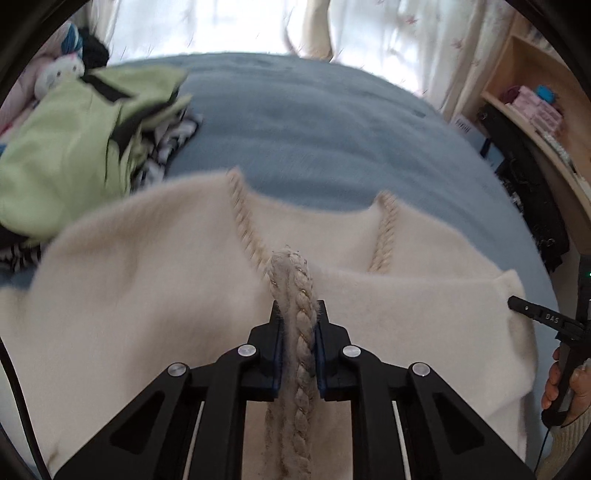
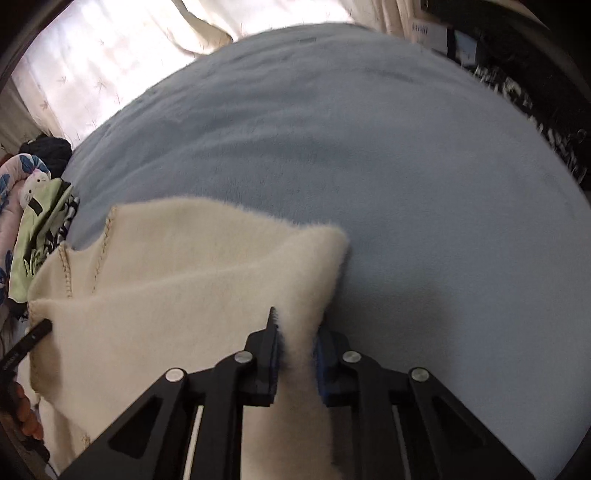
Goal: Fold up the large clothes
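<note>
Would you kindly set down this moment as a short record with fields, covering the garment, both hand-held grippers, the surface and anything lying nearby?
garment: cream fleece garment, spread on the bed
trim: braided cord edging
left hand-held gripper: shut on the braided edging
right hand-held gripper: shut on a fold of the cream fleece
surface: blue blanket
nearby: green clothes pile, far left of the garment
backdrop: pale curtains

The braided trim [image 1: 295, 332] of the cream garment [image 1: 147, 295] is clamped in the left claw [image 1: 297, 314]; green clothes [image 1: 74, 147] are piled beside the garment.
</note>
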Action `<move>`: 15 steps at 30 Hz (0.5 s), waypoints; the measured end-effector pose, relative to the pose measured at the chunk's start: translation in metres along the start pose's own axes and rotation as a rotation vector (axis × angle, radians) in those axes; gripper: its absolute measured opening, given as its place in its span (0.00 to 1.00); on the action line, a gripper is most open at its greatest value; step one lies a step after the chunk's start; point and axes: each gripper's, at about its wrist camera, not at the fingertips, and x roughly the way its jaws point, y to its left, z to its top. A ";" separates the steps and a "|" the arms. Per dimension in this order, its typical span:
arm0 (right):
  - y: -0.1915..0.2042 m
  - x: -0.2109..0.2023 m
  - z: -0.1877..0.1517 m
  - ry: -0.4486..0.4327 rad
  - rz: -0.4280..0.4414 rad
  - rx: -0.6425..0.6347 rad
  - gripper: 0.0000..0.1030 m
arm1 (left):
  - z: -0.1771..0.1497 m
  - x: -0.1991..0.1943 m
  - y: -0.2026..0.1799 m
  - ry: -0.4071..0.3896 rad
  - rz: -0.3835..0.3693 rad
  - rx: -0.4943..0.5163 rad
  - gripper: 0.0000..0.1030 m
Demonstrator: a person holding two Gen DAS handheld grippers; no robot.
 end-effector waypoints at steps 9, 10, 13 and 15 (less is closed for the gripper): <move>-0.009 -0.016 -0.011 -0.003 0.006 0.064 0.36 | -0.015 0.030 0.007 0.079 0.136 0.009 0.32; -0.012 -0.029 -0.014 -0.021 0.024 0.070 0.37 | -0.016 0.023 0.009 0.077 0.143 0.007 0.33; -0.010 -0.065 -0.027 -0.082 0.025 0.027 0.42 | -0.023 -0.009 0.012 0.033 0.200 0.025 0.33; 0.001 -0.080 -0.043 -0.093 0.009 -0.024 0.42 | -0.030 -0.030 0.007 0.001 0.227 0.051 0.33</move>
